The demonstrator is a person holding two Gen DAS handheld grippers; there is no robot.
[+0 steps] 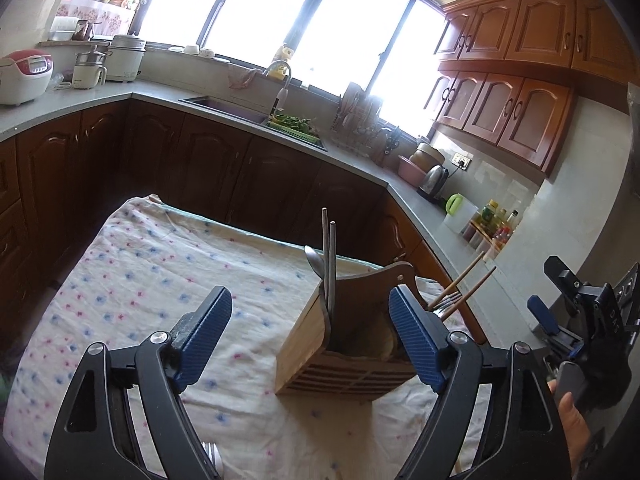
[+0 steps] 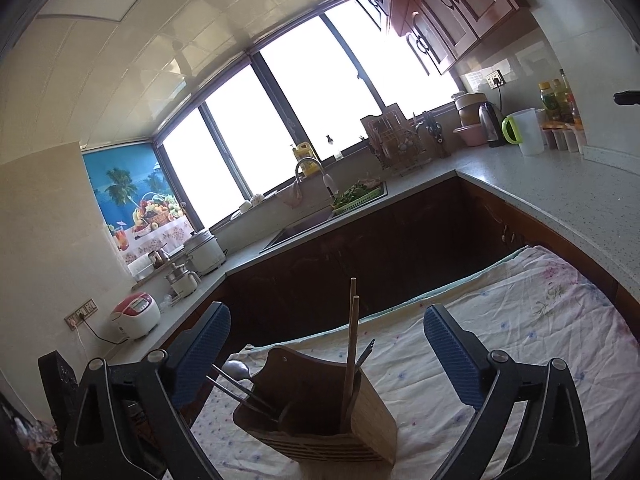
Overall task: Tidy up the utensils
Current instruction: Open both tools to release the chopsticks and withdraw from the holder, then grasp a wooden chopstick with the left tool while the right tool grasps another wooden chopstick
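Both grippers stand wide apart and empty right now, so this reads as the moment just after a drop-off. The left gripper, with its blue ribbed pads, is released and grasps nothing; the right gripper is equally spread, nothing between its pads.

The task's thing, a slatted wooden utensil holder with a curved back panel, stands upright on the flower-print tablecloth, toward the table's right side in the left wrist view. In that view it sits between the left gripper's fingers but beyond their tips, closer to the right-hand pad, touching neither as far as I can tell. From the right wrist view it stands near and centred between the open fingers, again clear of both pads.

Inside it: a pair of grey metal chopsticks and a steel spoon in one compartment, a pair of wooden chopsticks in another, with fork tines poking out on the far right.

My read: the sorting is nearly through. At the bottom edge of the left wrist view something with metal tines lies on the cloth, likely a fork yet to go in. The next move calls for a reach back to it, a pinch on its handle, and a lift high enough to clear the holder's rim.
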